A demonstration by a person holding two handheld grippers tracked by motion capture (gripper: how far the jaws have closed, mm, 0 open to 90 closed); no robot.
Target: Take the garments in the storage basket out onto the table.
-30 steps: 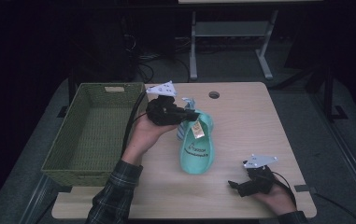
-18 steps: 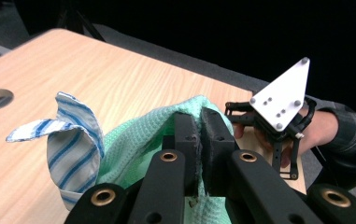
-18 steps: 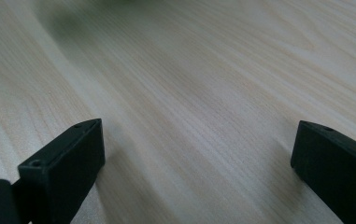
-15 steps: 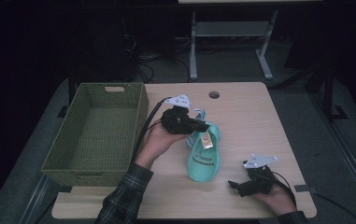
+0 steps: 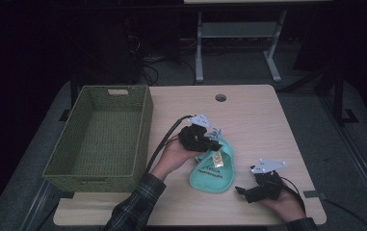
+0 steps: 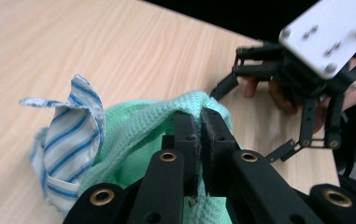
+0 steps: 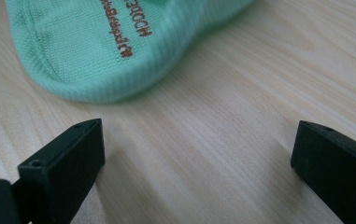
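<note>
The left gripper (image 6: 200,122) was clenched on the far edge of the green cloth (image 5: 213,168), which lay on the table (image 5: 258,110) right of the basket (image 5: 99,134). A striped cloth (image 6: 70,135) sat bunched against the green cloth, just beside the jaws. The right gripper (image 7: 196,154) rested released on the table near the cloth's near end, jaws wide apart and clear of the fabric.

Risks:
- The pinch covered only a narrow fold; a quick pull could slip it free.
- Lifting might drag the striped cloth along.
</note>
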